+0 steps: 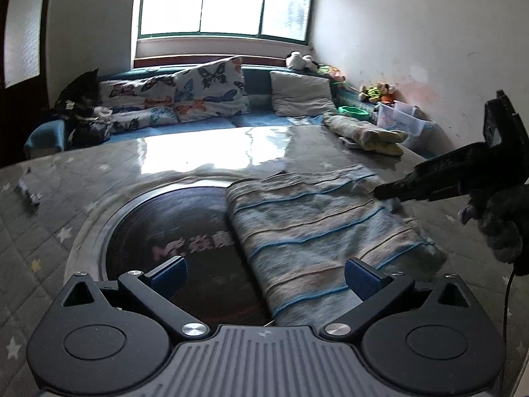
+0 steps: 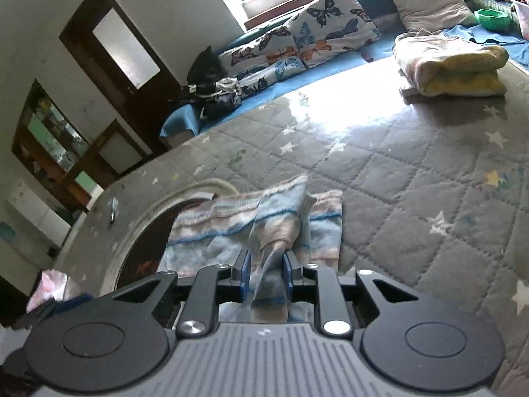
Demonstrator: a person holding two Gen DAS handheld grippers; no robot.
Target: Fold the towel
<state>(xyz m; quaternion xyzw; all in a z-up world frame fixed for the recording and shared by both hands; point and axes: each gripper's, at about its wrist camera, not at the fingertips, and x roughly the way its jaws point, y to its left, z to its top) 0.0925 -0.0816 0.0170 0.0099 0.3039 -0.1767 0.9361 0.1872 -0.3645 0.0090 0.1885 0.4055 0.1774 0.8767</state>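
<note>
The striped towel (image 1: 317, 231) lay folded on the quilted table (image 2: 413, 198), partly over its round dark inset. The right tongs (image 2: 264, 268) pinched a raised fold, probably to carry it across; the left tongs (image 1: 264, 274) hung apart, empty, leaving the cloth free.

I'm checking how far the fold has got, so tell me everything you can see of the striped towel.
The striped towel is soft, fuzzy cloth in pale blue, beige and pink bands with thin blue lines. It lies folded over in layers on the grey quilted star mat, one side overlapping the dark round inset. One pinched-up corner runs between the right gripper's blue pads, lifted off the rest. The left gripper is open over its near edge, not gripping it.
</note>
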